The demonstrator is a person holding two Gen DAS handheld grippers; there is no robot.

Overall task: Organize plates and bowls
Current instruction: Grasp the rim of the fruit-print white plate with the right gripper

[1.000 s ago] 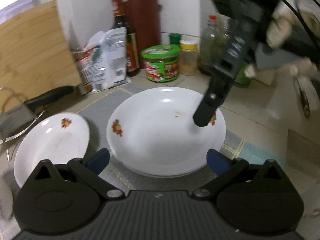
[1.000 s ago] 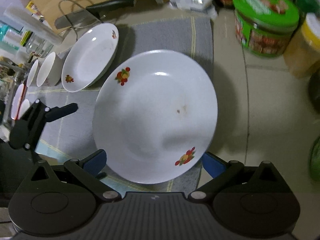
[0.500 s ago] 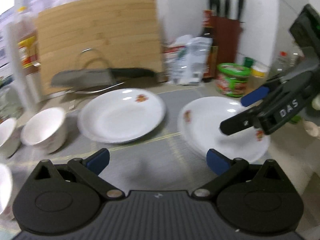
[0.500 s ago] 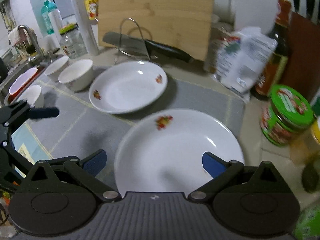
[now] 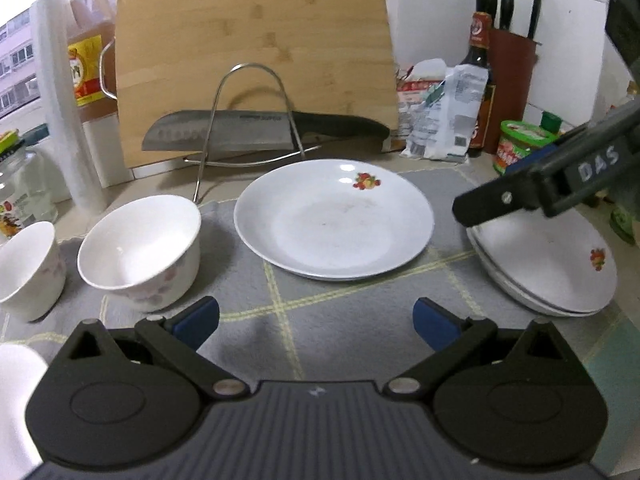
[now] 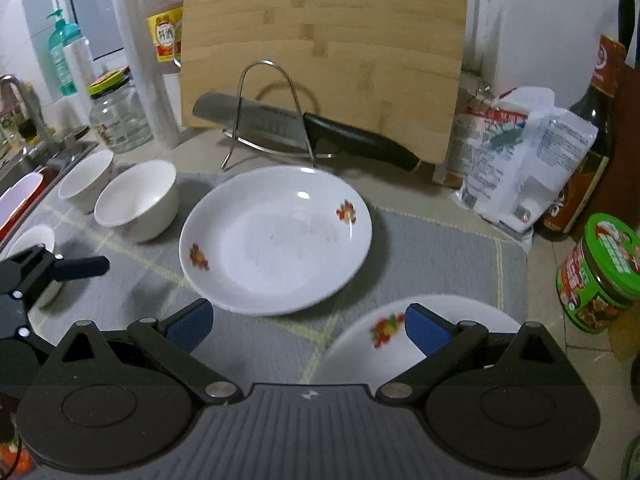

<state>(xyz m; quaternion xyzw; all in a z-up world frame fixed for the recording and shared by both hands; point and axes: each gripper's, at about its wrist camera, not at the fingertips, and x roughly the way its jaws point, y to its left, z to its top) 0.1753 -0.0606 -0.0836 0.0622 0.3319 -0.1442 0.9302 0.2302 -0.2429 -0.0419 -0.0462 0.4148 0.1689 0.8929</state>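
Plates numbered three as far as we could count: one round white plate with small fruit prints [image 5: 334, 220] lay alone in the middle of the grey mat with pale yellow lines [image 5: 320, 320], and a stack of two matching white plates [image 5: 548, 264] sat at the mat's right end, well apart from the single one. In the right wrist view that single plate [image 6: 276, 240] lay just ahead of our right gripper [image 6: 308, 328], while the stack [image 6: 360, 344] sat partly under its right finger.

Bowls we counted at four. A white bowl with faint pink flowers [image 5: 140, 252] stood left of the single plate, near it but not touching; a second white bowl [image 5: 28, 268] stood just beside that one. The right wrist view showed a third small white bowl [image 6: 32, 240] behind the other gripper and a pink-rimmed bowl [image 6: 18, 196] at the sink edge.

Our left gripper [image 5: 316, 322] hung above the bare mat with its blue-tipped fingers spread wide and nothing between them. Our right gripper likewise had its fingers wide apart and empty.

Behind the dishes we saw one bamboo cutting board [image 5: 256, 52] leaning upright, one wire rack [image 5: 248, 120] with one black-handled kitchen knife [image 5: 256, 132] laid through it, and one green-lidded jar [image 6: 600, 272] at the right.
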